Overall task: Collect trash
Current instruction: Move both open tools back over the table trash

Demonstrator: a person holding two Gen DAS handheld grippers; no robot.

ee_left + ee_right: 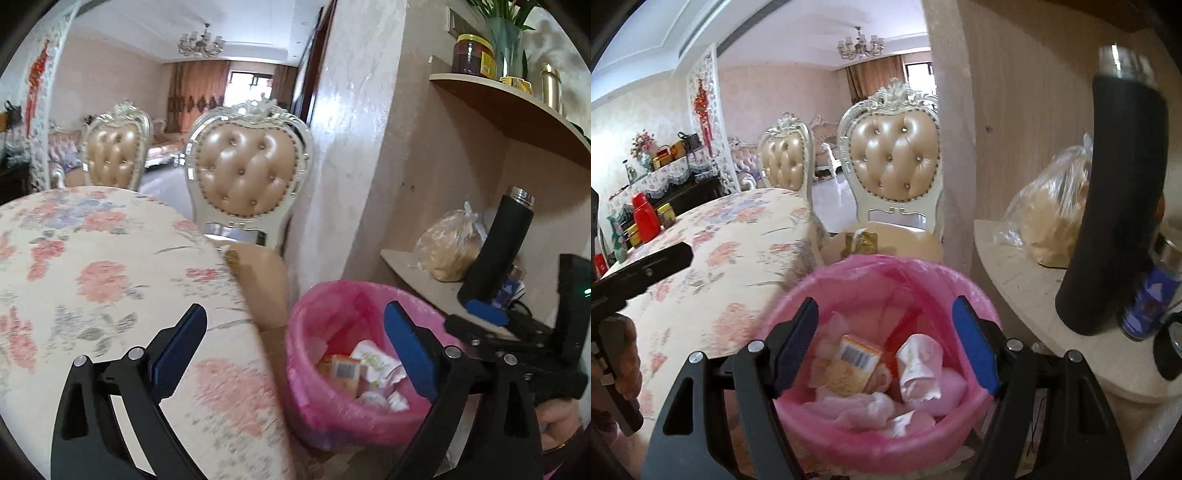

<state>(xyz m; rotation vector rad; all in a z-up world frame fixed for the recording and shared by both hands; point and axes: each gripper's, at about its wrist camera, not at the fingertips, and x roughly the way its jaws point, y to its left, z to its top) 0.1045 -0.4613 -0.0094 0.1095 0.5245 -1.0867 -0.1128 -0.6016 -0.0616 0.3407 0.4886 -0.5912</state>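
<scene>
Dining room, bright daylight from the far window; floral-cloth surface (110,266) on my left, pink-lined bin (964,295) on the floor between it and a low shelf (1015,258). Left tool (295,336): jaws spread wide, nothing between them, hanging over the surface edge with its right finger in front of the bin's rim. Right tool (884,319): jaws apart, nothing between the pads, poised above the bin mouth and looking straight in. Trash lies inside the bin: an orange carton (855,363), a crushed white cup (918,363), and crumpled pale wrappers (864,406) beneath. No loose trash shows on the part of the surface I can see, so I judge the deposit done and the next step to be a search for more. Risks: the bin is light and stands tight against the cloth; a careless swing of either tool could catch the liner, drag it off the rim or tip the bin. The black flask (1115,192) stands near the shelf edge, close to my right tool; a sideways withdrawal could knock it over. My two tools are near each other and could collide if both retreat at once. Both views are slightly blurred, so small scraps may go unnoticed.
</scene>
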